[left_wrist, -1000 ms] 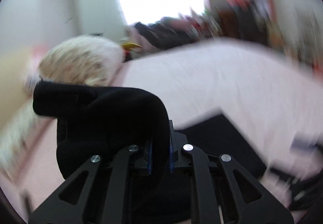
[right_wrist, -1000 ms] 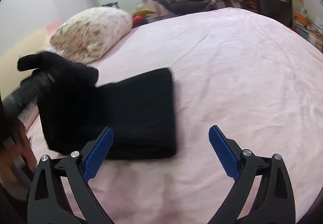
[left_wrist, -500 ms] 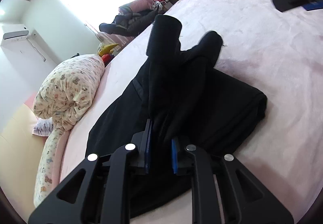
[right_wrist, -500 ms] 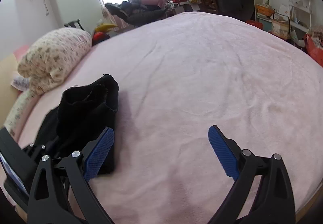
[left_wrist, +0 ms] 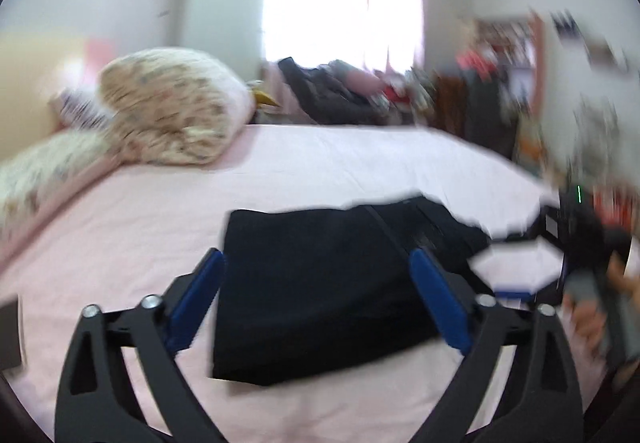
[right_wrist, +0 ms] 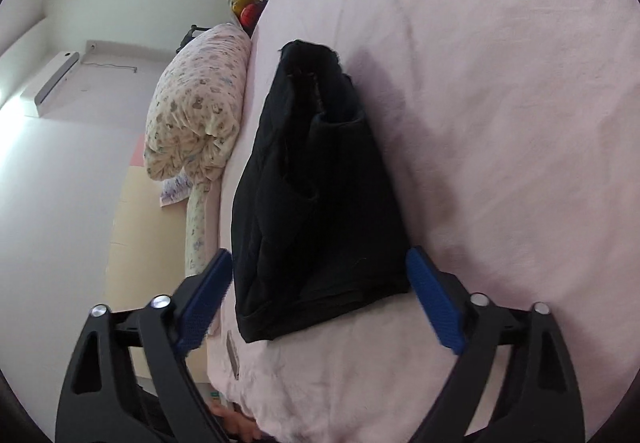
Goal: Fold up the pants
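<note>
Left wrist view: the left gripper (left_wrist: pixel 316 299), jaws spread and empty, hovers over black pants (left_wrist: pixel 320 291) folded on a pink bed (left_wrist: pixel 160 203).

Right wrist view: the right gripper (right_wrist: pixel 320 299), jaws likewise released, faces the pants (right_wrist: pixel 316 195); soft, limp cloth, probably best pinched at a folded edge.

Black pants (left_wrist: pixel 320 283), pink bedsheet (left_wrist: pixel 360 155), cream floral-print pillow (left_wrist: pixel 176 111), blue gripper pads (right_wrist: pixel 436 303)
</note>
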Tool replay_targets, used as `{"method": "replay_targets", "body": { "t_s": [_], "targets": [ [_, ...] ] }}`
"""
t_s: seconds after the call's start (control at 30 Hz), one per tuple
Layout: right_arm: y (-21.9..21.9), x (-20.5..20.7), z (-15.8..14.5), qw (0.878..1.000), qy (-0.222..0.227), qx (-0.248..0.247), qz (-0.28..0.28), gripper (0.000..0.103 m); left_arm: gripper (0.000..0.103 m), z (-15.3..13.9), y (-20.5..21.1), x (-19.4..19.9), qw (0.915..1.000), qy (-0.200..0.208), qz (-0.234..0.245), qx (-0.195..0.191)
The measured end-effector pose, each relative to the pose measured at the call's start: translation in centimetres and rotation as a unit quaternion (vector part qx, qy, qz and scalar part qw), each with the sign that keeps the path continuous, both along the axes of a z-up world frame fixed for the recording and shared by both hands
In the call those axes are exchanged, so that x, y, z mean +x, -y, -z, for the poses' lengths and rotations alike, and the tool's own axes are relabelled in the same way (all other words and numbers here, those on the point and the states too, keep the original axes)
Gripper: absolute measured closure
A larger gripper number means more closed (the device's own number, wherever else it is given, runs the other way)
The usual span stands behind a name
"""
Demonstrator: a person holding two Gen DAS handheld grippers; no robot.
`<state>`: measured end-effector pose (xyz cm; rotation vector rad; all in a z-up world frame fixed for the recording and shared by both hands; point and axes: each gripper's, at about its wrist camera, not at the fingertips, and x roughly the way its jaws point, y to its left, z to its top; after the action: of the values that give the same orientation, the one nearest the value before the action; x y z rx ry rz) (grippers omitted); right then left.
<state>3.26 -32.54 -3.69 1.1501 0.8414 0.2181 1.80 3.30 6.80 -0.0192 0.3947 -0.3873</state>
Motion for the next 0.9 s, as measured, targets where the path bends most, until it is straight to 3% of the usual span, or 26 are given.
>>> {"method": "replay_targets", "body": {
  "t_s": [0.1, 0.2, 0.27, 0.37, 0.53, 0.67, 0.9],
  "targets": [
    [-0.2, 0.0, -2.2, 0.998, 0.048, -0.021, 0.032, 0.035, 0.002, 0.0, -2.9, 0.8, 0.9985, -0.019, -0.039, -0.034],
    [-1.1, -0.8, -4.4, 0.991, 0.074, -0.086, 0.065, 0.035, 0.002, 0.1, -5.2, 1.2, 0.9942, -0.044, -0.079, -0.057],
    [-2.4, 0.7, -3.4, 0.996, 0.041, -0.067, 0.030, 0.036, 0.002, -0.2, -6.7, 1.3, 0.9911, -0.051, -0.096, -0.077],
    [-3.4, 2.1, -1.8, 0.998, -0.001, -0.056, 0.035, 0.038, 0.002, -0.4, -8.3, 0.7, 0.9860, -0.062, -0.106, -0.113],
    [-5.4, 3.5, -1.5, 0.996, -0.005, -0.077, 0.044, 0.038, 0.002, -0.6, -10.1, 0.5, 0.9825, -0.065, -0.123, -0.124],
    [-6.1, 3.7, -1.2, 0.992, -0.012, -0.104, 0.071, 0.078, 0.002, -0.5, -11.3, 0.6, 0.9785, -0.080, -0.130, -0.139],
    [-6.5, 1.5, -3.0, 0.994, 0.020, -0.068, 0.086, 0.088, 0.002, 0.3, -12.3, 1.1, 0.9718, -0.107, -0.133, -0.163]
  ]
}}
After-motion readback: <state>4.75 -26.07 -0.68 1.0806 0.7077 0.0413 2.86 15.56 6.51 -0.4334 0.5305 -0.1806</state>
